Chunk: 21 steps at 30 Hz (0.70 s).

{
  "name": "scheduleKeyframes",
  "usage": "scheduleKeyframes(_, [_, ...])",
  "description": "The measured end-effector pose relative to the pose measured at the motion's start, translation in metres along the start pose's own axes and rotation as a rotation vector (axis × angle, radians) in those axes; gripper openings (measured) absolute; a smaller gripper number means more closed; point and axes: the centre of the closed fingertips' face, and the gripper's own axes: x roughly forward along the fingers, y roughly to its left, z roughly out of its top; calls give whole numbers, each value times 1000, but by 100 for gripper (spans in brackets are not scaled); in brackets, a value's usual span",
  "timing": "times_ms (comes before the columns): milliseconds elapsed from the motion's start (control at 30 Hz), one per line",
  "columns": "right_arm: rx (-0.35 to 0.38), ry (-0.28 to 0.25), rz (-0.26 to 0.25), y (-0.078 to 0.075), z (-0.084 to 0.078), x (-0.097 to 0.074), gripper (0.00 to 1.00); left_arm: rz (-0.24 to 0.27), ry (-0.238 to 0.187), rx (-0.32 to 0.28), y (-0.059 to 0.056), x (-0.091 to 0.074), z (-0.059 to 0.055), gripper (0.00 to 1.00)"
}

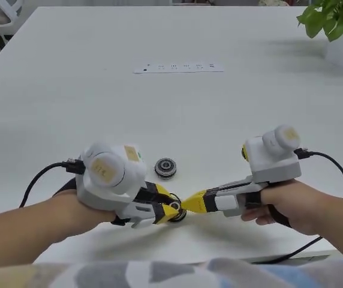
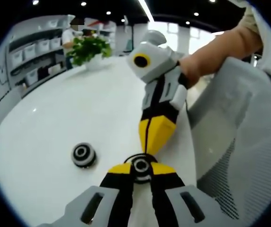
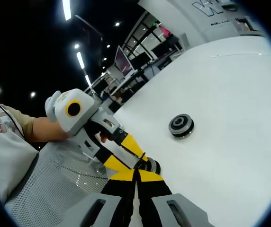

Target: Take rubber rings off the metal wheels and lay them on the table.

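1. Logged the left gripper with jaws clamped on a metal wheel, held low over the near edge of the table, just in front of the person.
2. Logged the right gripper meeting it nose to nose, jaws pressed together. Appears to pinch the edge of the rubber ring, seen as a thin black arc lifted off the rim. Grip on the ring not fully resolved.
3. Step in hand, as judged: peeling the ring off the held wheel.
4. To do it well:
   - Keep the left clamp on the metal sides, clear of the rubber, so as not to trap the ring.
   - Pull with the right along the axle and roll the ring over the rim bit by bit, not straight outward.
   - Re-grip further round if the pinch slips.
5. Orientation: squat disc, no real long axis. Hub face turned towards the left gripper's camera, so axle taken to run along the left jaws towards the right gripper.
6. Noted a second wheel on the table just beyond both grippers, apparently lying flat, hub up, black band on.
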Motion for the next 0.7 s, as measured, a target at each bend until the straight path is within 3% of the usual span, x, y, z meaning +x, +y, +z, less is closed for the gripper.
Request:
scheduleKeyframes(267, [9, -2, 2, -1, 1, 0, 0, -24, -1, -20, -3, -5, 1, 17])
scheduleKeyframes(467, [14, -4, 5, -1, 4, 1, 0, -39, -25, -36, -2, -12, 7, 19])
scheduleKeyframes(700, [16, -8, 10, 0, 6, 0, 0, -46, -56, -49, -2, -28, 13, 29])
